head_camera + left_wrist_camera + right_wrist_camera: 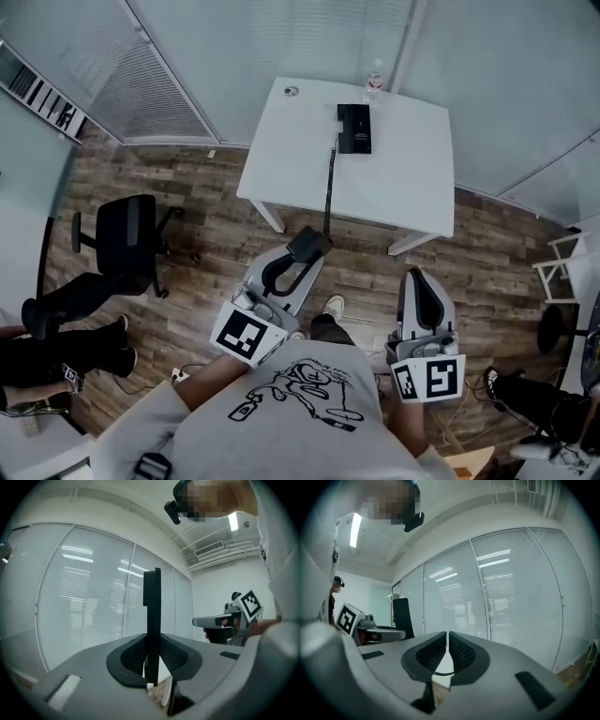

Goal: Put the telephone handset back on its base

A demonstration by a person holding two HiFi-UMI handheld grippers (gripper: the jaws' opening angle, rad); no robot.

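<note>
The black telephone base (pixel 354 128) lies on the white table (pixel 394 178) at the far side of the room. Its black cord (pixel 329 183) runs off the table's near edge to the black handset (pixel 307 243). My left gripper (pixel 302 257) is shut on the handset, held above the wooden floor short of the table. In the left gripper view the handset (pixel 151 620) stands upright and edge-on between the pads. My right gripper (pixel 420 278) is shut with nothing in it, level with the left one and to its right. Its pads (pixel 459 652) nearly meet in the right gripper view.
A clear water bottle (pixel 374 82) stands on the table just behind the base. A black office chair (pixel 127 240) is on the floor at left, with a seated person's legs (pixel 66 314) near it. Glass walls with blinds (pixel 169 75) close off the room behind the table.
</note>
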